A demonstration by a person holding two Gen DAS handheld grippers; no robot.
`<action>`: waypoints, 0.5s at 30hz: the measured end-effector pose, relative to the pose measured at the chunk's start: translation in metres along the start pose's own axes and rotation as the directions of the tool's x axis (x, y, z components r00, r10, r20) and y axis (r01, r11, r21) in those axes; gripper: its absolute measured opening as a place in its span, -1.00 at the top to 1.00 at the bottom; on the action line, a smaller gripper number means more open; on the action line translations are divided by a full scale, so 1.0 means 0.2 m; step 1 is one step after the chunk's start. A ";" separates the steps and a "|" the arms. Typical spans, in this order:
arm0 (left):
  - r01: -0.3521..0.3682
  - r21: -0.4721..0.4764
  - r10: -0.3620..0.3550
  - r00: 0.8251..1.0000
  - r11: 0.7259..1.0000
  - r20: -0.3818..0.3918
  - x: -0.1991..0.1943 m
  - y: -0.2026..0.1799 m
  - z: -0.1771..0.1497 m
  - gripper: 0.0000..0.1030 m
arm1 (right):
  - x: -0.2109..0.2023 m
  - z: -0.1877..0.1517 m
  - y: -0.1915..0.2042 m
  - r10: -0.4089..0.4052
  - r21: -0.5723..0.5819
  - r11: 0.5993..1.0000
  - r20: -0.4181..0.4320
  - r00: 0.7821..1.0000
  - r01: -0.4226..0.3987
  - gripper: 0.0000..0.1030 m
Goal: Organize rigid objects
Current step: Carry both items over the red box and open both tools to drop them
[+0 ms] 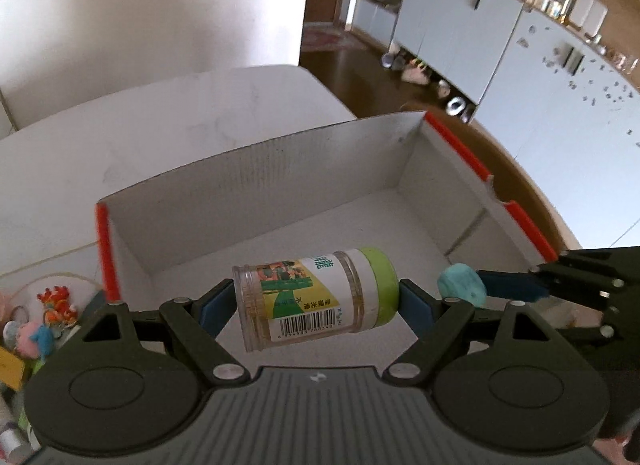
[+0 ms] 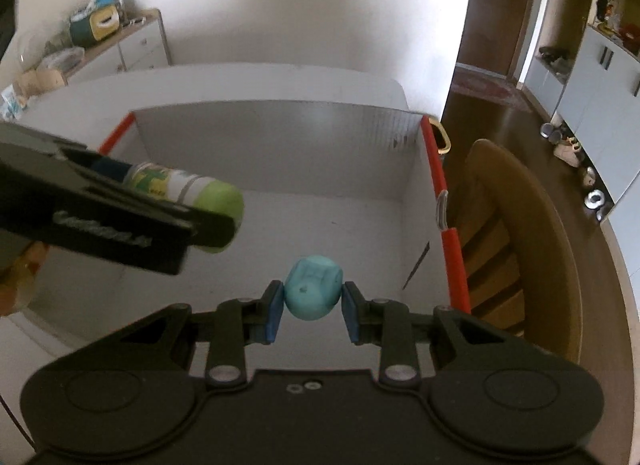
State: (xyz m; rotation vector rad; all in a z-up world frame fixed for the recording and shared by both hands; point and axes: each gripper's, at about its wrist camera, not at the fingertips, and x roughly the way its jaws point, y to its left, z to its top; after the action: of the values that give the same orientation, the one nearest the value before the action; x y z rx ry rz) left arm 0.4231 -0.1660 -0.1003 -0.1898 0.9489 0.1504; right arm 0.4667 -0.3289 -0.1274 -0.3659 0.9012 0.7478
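Note:
My left gripper (image 1: 316,305) is shut on a clear plastic jar (image 1: 312,299) with a green lid and a printed label, held sideways, base against one pad and lid against the other. It hangs over the inside of a white cardboard box (image 1: 280,185) with red-orange edges. My right gripper (image 2: 308,305) is shut on a small turquoise rounded object (image 2: 313,287), also above the box (image 2: 280,137) floor. In the left wrist view the turquoise object (image 1: 462,285) and right gripper (image 1: 500,285) show at the right. In the right wrist view the jar (image 2: 200,193) and left gripper (image 2: 120,209) show at the left.
The box stands on a white table (image 1: 120,125). Small toys and trinkets (image 1: 44,321) lie left of the box. A wooden chair (image 2: 520,245) stands right of the table. White cabinets (image 1: 460,25) line the far wall, with shoes (image 1: 420,73) on the dark floor.

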 end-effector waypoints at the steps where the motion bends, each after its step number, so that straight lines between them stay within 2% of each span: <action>1: -0.007 0.003 0.007 1.000 1.000 -0.008 0.03 -0.01 0.01 -0.68 | 0.02 0.01 0.00 -0.001 -0.006 1.000 -0.016 1.000 0.001 0.41; 9: -0.012 0.012 0.013 0.993 1.000 -0.115 0.26 -0.03 0.10 -0.68 | 0.15 0.03 0.00 -0.005 -0.075 0.997 -0.129 0.992 -0.004 0.42; 15: -0.010 -0.006 0.009 0.981 1.000 -0.192 0.38 -0.02 0.11 -0.68 | 0.20 0.01 0.02 -0.011 -0.071 0.997 -0.187 0.982 -0.002 0.42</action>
State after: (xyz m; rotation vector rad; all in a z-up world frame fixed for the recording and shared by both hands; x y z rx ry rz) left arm 0.4845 -0.1611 -0.1495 -0.2085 1.1418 0.1461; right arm 0.4805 -0.3072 -0.1583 -0.5069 1.0522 0.7513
